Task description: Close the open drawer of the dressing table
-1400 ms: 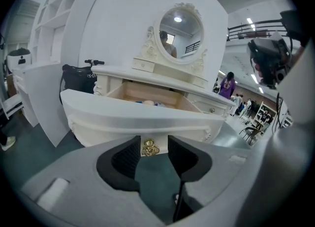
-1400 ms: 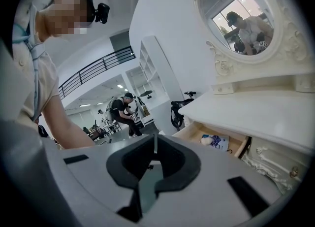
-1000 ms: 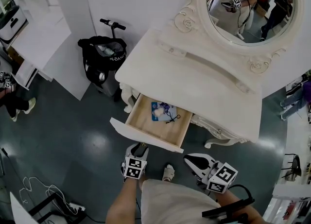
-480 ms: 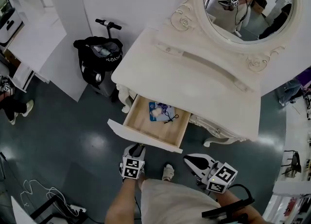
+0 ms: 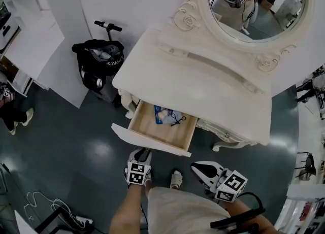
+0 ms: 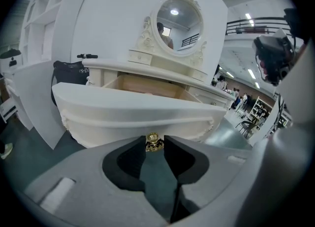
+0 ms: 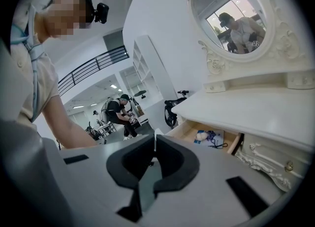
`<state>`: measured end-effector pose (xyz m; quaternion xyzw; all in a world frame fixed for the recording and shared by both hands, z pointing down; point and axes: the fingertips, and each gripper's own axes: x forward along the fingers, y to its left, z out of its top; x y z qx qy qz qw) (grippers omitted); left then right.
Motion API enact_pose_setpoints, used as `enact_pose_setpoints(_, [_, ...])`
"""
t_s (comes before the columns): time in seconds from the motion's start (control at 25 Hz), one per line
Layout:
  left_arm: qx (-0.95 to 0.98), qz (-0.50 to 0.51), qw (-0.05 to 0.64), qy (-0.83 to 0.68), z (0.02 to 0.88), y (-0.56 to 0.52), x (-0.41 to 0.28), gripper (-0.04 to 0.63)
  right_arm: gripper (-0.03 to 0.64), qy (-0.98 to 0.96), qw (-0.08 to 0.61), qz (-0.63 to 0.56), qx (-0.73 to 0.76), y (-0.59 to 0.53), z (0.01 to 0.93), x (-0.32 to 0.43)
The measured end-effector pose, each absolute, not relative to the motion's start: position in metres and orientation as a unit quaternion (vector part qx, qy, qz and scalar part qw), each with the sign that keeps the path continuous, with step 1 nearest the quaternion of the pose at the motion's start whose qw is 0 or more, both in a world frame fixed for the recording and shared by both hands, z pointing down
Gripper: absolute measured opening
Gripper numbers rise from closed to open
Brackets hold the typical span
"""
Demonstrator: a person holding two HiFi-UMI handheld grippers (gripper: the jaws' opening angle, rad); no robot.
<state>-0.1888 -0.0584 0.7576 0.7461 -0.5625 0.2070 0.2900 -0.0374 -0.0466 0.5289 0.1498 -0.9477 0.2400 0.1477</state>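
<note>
Drawer (image 5: pixel 161 132) sticks out at the near left of the dressing table (image 5: pixel 203 93). Left gripper (image 5: pixel 144 152) is clamped on the drawer's gold knob (image 6: pixel 154 142). Right gripper (image 5: pixel 196 167) is closed on nothing, off to the right. Looks like the grasp is done; next, push straight away until flush.

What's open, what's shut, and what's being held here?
Wooden drawer with white front: pulled open.
Blue-and-white packet: lying flat inside the open drawer.
Small carved white drawer: closed.
Left gripper: fingers shut on the open drawer's round gold knob.
Right gripper: shut, holding nothing.
</note>
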Motion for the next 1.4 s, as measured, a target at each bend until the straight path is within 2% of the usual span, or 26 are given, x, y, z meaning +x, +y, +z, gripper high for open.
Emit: enact_pose_setpoints(1.4, [0.762, 0.224, 0.293, -0.532, 0.755, -0.136, -0.183, 0.117, 0.018, -0.934, 0.139, 0.261, 0.198, -0.076, 0.541, -0.029])
